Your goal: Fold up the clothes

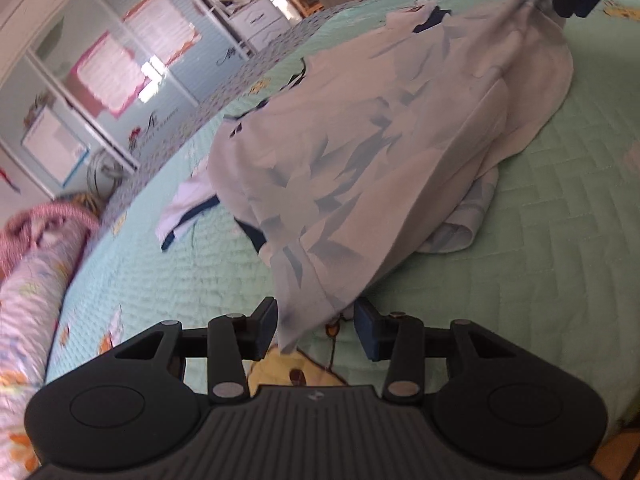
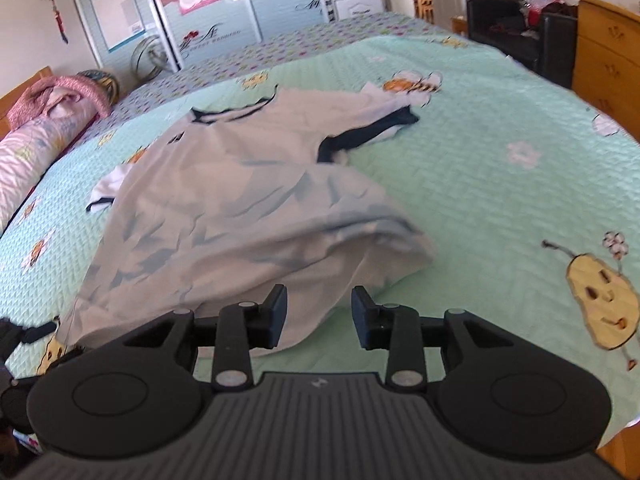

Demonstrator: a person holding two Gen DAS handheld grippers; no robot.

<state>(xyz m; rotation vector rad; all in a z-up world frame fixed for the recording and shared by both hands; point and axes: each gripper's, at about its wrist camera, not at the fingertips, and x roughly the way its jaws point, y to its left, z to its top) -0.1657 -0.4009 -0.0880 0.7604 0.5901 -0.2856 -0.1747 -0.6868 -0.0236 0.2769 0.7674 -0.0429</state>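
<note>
Item one: a pale grey-white short-sleeved shirt (image 2: 240, 184) with dark navy trim at collar and cuffs and a faded blue leaf print is lying crumpled on the mint-green quilted bedspread (image 2: 500, 208) of a bed, its lower half bunching into loose folds.

Item two: the left hand-held gripper (image 1: 316, 326) is standing part-way open. The shirt's hem is hanging down between its pads, brushing the left one, while the right pad is standing clear of the cloth; no pinch is showing.

Item three: the right hand-held gripper (image 2: 319, 316) is likewise standing part-way open, its pads apart with the shirt's near edge lying between and beneath them, ungripped.

Left wrist view only: the shirt is rising in a drawn-up ridge toward the far corner, where a black piece of the other hand-held gripper is sitting at the cloth's top edge; whether it is touching there, I cannot tell. A rolled floral quilt (image 1: 28, 300) is lying along the bed's side.

Right wrist view only: the collar and both sleeves are showing spread flat; a yellow cartoon pear (image 2: 604, 304) and a bee (image 2: 412, 80) are printed on the bedspread; a wooden dresser (image 2: 604, 52) and a black armchair (image 2: 508, 28) are standing beyond the bed. Mirrored wardrobe doors (image 2: 168, 16) are appearing in both views.
</note>
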